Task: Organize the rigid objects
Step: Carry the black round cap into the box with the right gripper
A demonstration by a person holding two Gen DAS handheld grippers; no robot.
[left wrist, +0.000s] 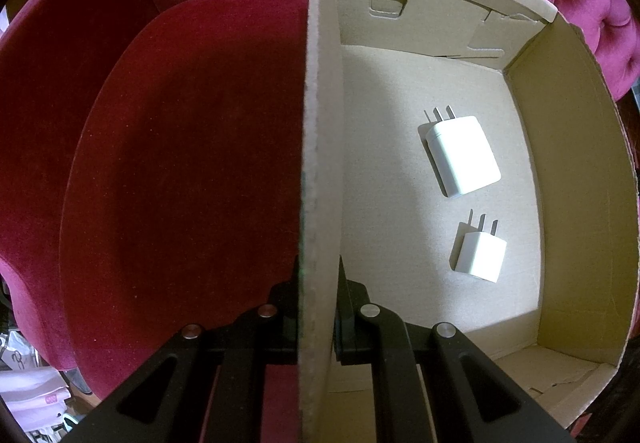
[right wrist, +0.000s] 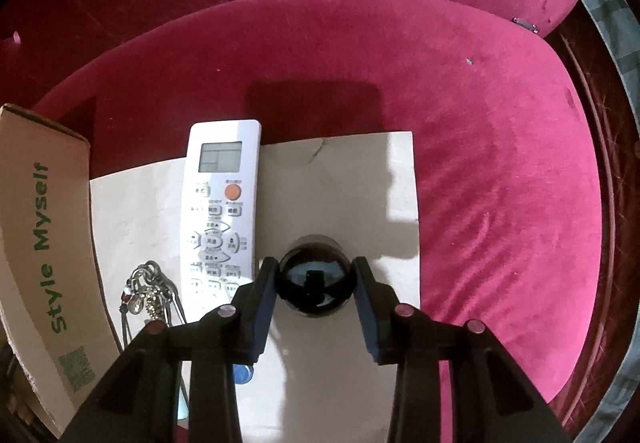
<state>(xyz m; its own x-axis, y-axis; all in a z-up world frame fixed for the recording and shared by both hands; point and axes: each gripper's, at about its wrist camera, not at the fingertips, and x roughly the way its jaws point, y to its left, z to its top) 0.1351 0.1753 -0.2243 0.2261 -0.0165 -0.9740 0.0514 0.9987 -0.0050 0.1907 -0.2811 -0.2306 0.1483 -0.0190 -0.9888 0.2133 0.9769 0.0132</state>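
In the left wrist view an open cardboard box (left wrist: 320, 123) stands on a red velvet seat. My left gripper (left wrist: 319, 275) is shut on the box's left wall, one finger inside and one outside. Two white plug chargers lie on the box floor: a larger one (left wrist: 464, 155) and a smaller one (left wrist: 480, 255). In the right wrist view my right gripper (right wrist: 316, 271) points down over a glossy black round object (right wrist: 316, 283) on a flat cardboard sheet (right wrist: 360, 183). Both pads touch its sides.
A white remote control (right wrist: 220, 203) lies on the sheet just left of the black object. A metal keychain bundle (right wrist: 148, 295) lies further left, and a small blue thing (right wrist: 242, 375) peeks out under my left finger. The printed box side (right wrist: 44, 243) borders the left edge. Red cushion (right wrist: 500, 183) lies to the right.
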